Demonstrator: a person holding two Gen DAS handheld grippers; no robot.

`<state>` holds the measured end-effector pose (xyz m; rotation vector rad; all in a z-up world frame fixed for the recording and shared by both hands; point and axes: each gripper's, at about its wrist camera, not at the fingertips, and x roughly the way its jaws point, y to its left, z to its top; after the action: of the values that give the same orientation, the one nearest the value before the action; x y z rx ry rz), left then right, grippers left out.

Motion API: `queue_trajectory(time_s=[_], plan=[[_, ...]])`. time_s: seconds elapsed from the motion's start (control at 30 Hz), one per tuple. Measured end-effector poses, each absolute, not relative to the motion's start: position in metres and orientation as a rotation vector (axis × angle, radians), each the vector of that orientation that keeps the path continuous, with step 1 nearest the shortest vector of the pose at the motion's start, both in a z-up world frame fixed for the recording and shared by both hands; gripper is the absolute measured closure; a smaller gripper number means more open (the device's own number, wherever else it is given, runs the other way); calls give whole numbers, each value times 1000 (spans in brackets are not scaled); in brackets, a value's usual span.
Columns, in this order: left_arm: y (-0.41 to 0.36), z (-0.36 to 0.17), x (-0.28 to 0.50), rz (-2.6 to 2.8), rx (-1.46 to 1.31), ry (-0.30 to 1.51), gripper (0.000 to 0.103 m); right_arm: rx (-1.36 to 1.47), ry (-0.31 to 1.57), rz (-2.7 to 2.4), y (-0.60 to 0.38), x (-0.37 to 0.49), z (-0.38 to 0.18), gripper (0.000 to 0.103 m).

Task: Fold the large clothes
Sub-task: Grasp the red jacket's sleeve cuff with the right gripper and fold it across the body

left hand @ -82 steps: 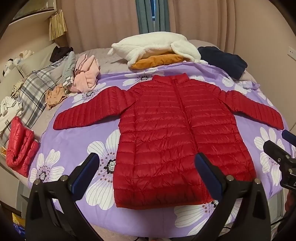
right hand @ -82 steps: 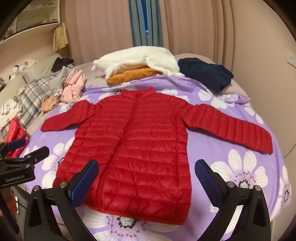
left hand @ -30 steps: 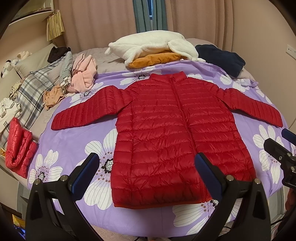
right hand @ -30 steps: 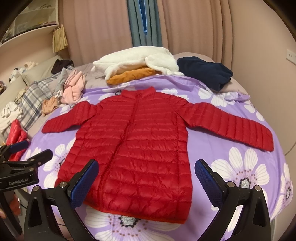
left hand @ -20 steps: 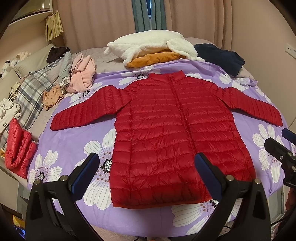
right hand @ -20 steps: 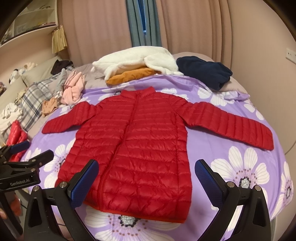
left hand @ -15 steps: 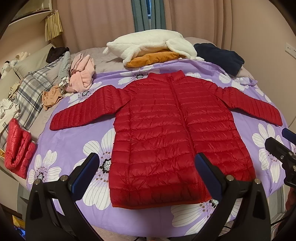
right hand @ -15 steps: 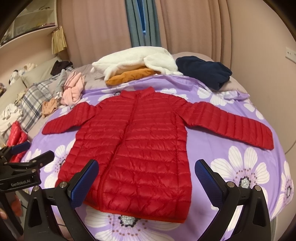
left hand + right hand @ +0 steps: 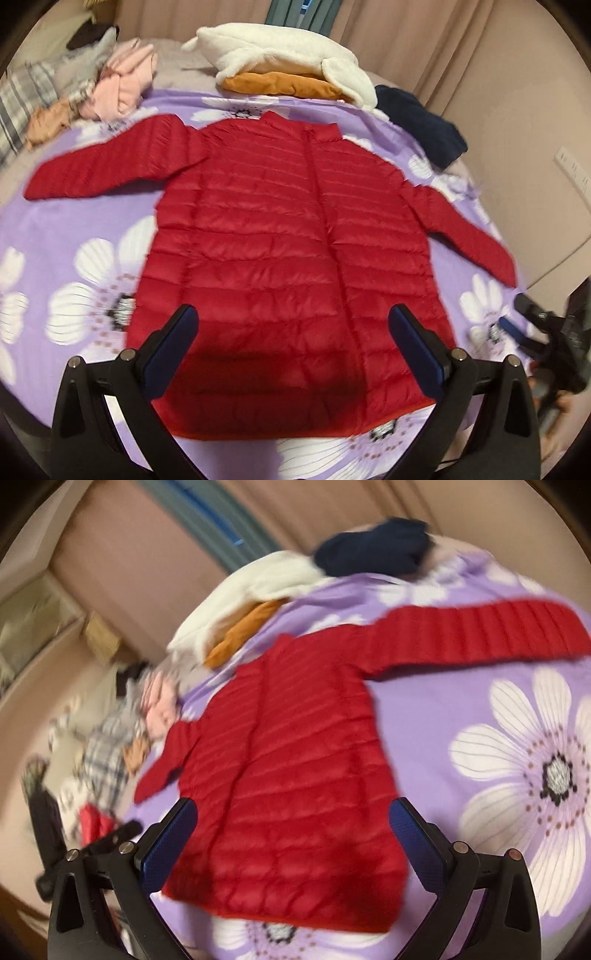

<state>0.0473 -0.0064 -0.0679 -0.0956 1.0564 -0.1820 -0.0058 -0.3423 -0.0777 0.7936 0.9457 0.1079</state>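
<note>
A red quilted puffer jacket lies flat, front up, on a purple bedspread with white flowers, both sleeves spread wide. My left gripper hovers open over the jacket's lower hem, nothing between its fingers. In the right wrist view the jacket appears tilted and blurred, with its right sleeve stretching to the edge of the frame. My right gripper is open above the hem's right part. The right gripper's body shows at the far right of the left wrist view.
At the head of the bed lie a white fleece over an orange garment, a navy garment, and a pile of pink and plaid clothes. A wall runs along the right. Another red item lies at the left.
Both grippers have moved in closer over the jacket's hem. The right wrist view has rolled and swung towards the right sleeve and is blurred. The jacket has not moved.
</note>
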Motion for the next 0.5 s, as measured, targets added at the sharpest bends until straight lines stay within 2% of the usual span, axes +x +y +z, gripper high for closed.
queue_trajectory(time_s=[0.2, 0.37, 0.5], plan=[[-6, -61, 58, -269, -288, 990, 0, 910, 895, -135, -421, -6, -118, 1], [-10, -59, 73, -301, -283, 937, 0, 1009, 845, -276, -480, 6, -150, 1], [-9, -70, 93, -294, -284, 974, 0, 1082, 768, -321, -515, 21, -164, 1]])
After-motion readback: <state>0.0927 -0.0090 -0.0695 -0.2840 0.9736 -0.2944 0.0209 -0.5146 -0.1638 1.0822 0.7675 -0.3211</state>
